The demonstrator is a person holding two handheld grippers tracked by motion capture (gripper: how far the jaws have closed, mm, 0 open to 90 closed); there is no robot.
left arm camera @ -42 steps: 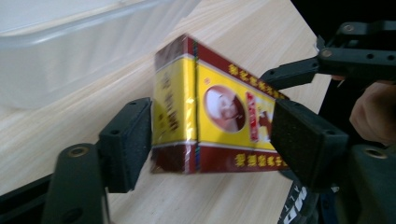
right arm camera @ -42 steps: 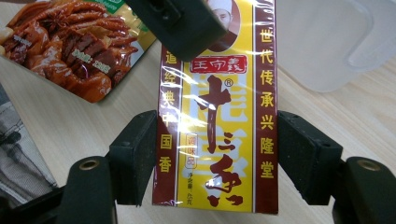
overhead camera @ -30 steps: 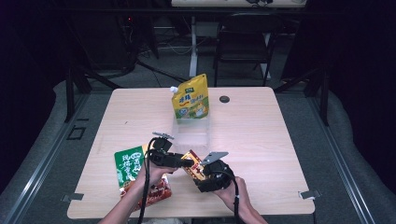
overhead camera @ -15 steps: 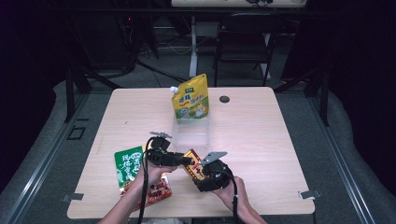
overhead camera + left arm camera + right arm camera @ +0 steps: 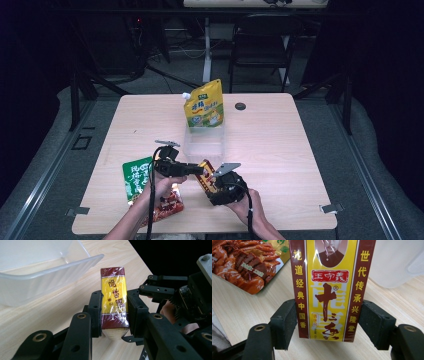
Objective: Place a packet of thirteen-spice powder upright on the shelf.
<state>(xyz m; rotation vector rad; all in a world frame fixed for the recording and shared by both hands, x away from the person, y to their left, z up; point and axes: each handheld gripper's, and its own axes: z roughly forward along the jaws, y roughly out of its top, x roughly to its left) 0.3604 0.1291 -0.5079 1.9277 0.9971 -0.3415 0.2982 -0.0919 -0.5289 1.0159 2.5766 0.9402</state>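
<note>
- You hold a red and yellow spice box [image 5: 206, 175] above the table [image 5: 280, 165], between your two tools, a little in front of the clear plastic tub [image 5: 204, 145].
- Your right gripper [image 5: 214, 181] has the box by its wide sides. In the right gripper view the box [image 5: 328, 287] sits between the two black pads [image 5: 285, 323], which press on both edges.
- Your left gripper [image 5: 196, 170] has come in from the side. Its jaws have just been closing, with the box between them. In the left gripper view its pads [image 5: 96, 311] now sit tight on the thin sides of the box [image 5: 114, 302].
- So both tools grip the same box. It looks like you are passing it from one hand to the other.
- Next, I think one tool must let go. Open it slowly and watch that the box does not tip or slip, because the shiny wrap looks slick.
- The tub is just behind the box and looks like the place it will go. Lift the box over the tub's near wall, not into it.
- A green pack [image 5: 136, 176] and a red snack pack [image 5: 167, 207] lie flat under your left arm. A yellow pouch [image 5: 204, 104] stands behind the tub.
</note>
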